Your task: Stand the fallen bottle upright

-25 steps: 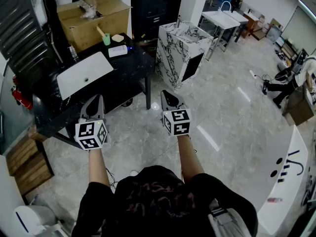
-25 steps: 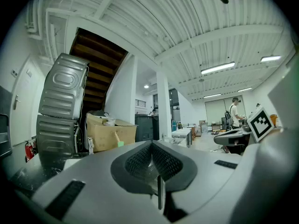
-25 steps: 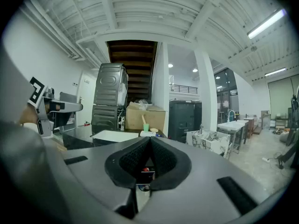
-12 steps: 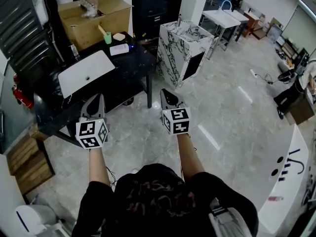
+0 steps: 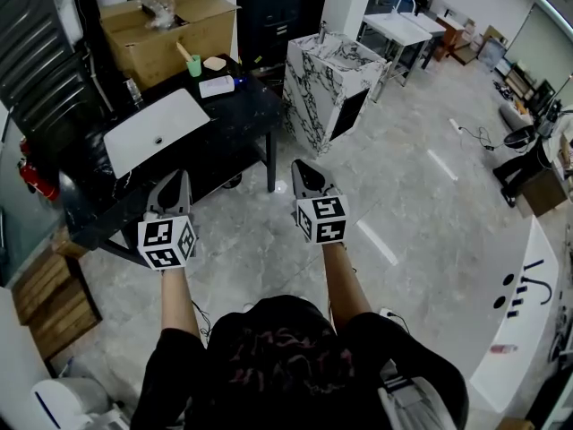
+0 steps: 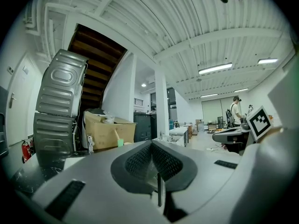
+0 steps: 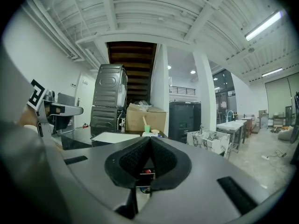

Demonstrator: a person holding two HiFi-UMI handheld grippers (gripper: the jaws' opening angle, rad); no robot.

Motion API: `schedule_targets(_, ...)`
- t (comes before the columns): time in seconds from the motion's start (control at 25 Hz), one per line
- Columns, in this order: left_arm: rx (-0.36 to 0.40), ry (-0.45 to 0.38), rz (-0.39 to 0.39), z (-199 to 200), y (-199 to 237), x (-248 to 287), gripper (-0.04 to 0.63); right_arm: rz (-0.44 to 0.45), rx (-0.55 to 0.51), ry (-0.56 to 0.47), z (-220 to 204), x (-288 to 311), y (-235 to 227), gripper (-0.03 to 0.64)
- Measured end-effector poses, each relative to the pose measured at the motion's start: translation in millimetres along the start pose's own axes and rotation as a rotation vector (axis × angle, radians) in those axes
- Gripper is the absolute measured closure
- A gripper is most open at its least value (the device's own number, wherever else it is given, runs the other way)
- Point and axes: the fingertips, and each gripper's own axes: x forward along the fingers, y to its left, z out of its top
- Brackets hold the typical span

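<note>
The person wears a black short-sleeved shirt (image 5: pixel 277 356) with a faint reddish print. The left hand-held gripper (image 5: pixel 178 180) and right hand-held gripper (image 5: pixel 303 170) are grey tapering shells with black ribbed pads (image 6: pixel 138 161). At each one's end nearer the shirt sits a white marker cube (image 5: pixel 166 243) bearing black squares.
</note>
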Motion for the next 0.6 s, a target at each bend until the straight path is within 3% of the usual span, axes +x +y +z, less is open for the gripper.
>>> schedule_targets(0.32,-0.009,0.019,-0.036,-13.6,14.0,9.4,0.578,-0.040,-0.024,0.021,-5.2,9.5,7.5,0.606)
schedule_targets(0.6,-0.004,0.023,-0.052,-18.0,29.1,49.8,0.578,-0.039,-0.013,0.016,-5.7,52.8,-1.1,0.606)
